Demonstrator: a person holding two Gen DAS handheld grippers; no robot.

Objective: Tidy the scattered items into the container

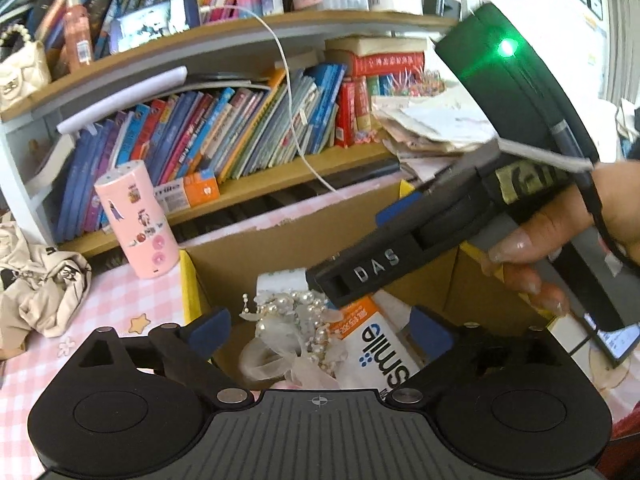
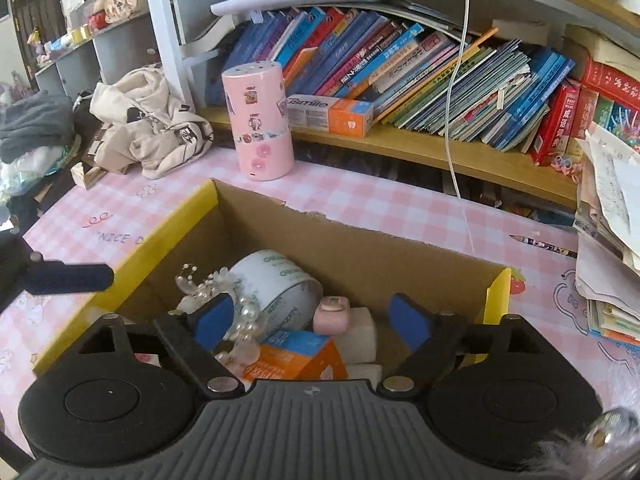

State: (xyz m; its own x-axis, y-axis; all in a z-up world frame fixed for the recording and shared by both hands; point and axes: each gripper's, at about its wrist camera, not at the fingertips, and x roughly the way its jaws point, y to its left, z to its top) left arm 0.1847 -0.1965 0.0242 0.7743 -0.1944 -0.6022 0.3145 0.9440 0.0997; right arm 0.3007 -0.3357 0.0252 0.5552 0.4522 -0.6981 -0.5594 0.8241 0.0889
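Grippers left [image 1: 320,330] and right [image 2: 312,322] spread over cardboard box [image 2: 360,248], tape roll [image 2: 276,284] only in right view.

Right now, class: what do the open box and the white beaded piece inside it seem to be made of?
Brown open-topped box: corrugated cardboard, matte, with a torn raw rim and yellow printed outer faces. White beaded hair ornament: glossy pearl-like beads, probably plastic, with sheer fabric ribbon.

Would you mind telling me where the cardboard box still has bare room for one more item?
The cardboard box is bare along its far wall and in the right corner by the yellow flap. The near left is crowded: tape roll, pearl headpiece, orange carton and pink block.
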